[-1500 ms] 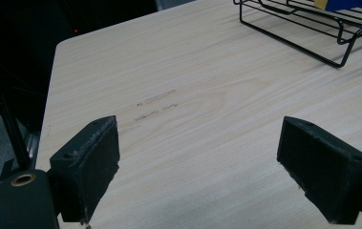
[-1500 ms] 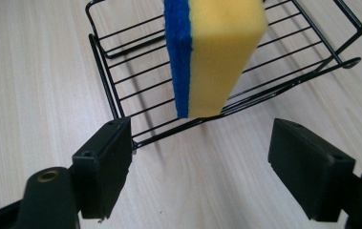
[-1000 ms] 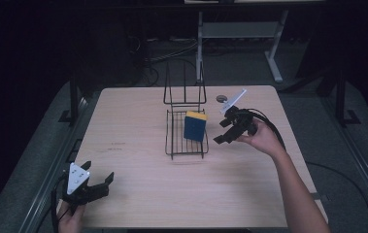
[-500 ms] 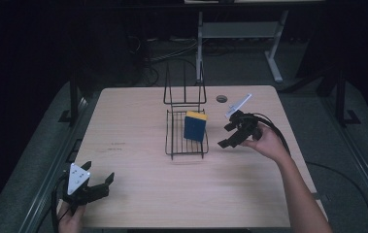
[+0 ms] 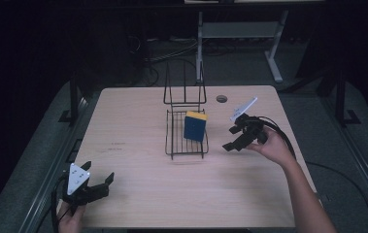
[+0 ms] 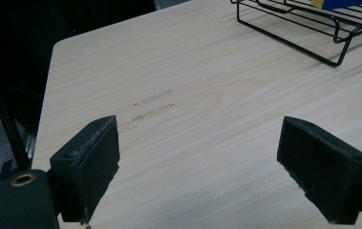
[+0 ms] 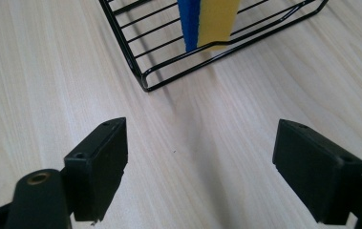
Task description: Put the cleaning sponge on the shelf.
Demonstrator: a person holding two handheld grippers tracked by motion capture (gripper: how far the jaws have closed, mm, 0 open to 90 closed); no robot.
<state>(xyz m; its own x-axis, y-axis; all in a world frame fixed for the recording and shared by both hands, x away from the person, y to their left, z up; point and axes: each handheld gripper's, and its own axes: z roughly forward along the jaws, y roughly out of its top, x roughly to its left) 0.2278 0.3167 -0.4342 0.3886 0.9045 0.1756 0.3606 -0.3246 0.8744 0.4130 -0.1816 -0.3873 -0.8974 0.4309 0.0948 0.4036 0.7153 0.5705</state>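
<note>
A black wire rack (image 5: 185, 130) stands mid-table, its low tray toward me and an upright frame behind. A blue and yellow sponge (image 5: 195, 125) stands on edge in the tray, leaning at its right side. My right gripper (image 5: 231, 137) hovers just right of the rack, open and holding nothing; in the right gripper view the sponge (image 7: 210, 21) and the wire rack (image 7: 146, 71) lie ahead of its jaws (image 7: 200, 174). My left gripper (image 5: 98, 186) rests open at the table's near left corner, far from the rack (image 6: 312, 28), with bare wood between its jaws (image 6: 200, 174).
The wooden table (image 5: 138, 116) has a round cable hole (image 5: 222, 99) at the back right. Its near edge and left edge lie close to my left gripper. A metal stand (image 5: 274, 58) rises behind the table in the dark.
My right gripper has drawn back from the sponge, moving right and toward me, with its jaws open. The sponge stays in the rack. My left gripper has not moved.
</note>
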